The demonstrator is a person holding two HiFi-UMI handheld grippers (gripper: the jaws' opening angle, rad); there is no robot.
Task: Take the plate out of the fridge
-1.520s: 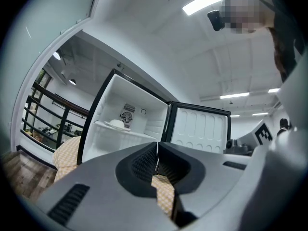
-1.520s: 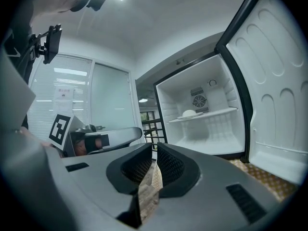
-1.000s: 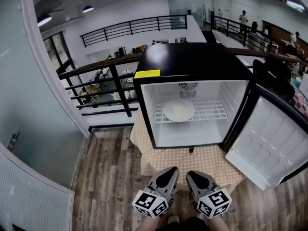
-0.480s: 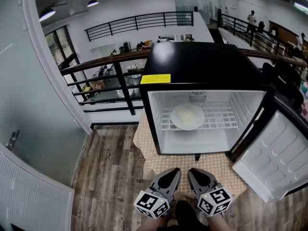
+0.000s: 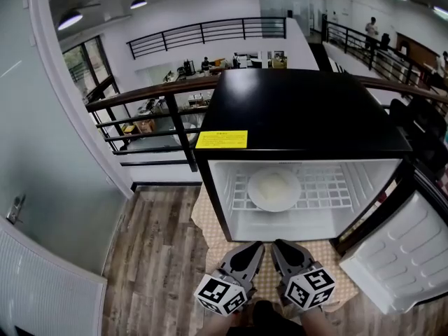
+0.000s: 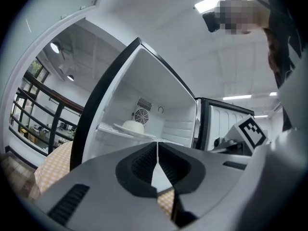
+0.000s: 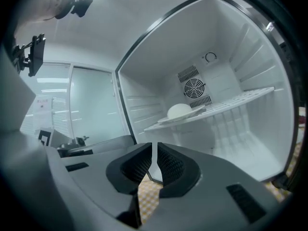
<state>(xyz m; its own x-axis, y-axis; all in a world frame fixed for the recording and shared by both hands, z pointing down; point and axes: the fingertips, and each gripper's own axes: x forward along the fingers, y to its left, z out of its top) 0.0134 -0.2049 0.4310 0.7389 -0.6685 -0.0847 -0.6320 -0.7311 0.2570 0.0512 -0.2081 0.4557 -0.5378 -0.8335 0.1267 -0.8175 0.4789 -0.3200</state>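
Head view looks steeply down on the open fridge point(image 5: 301, 110) from above. The two gripper views sit low near its front, facing level into the same white interior.

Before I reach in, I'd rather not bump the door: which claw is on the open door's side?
The right claw: the open door stands out on its side; the left claw is on the far side.

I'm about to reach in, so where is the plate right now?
In the head view the plate lies on the wire shelf inside the open fridge, left of the shelf's middle.
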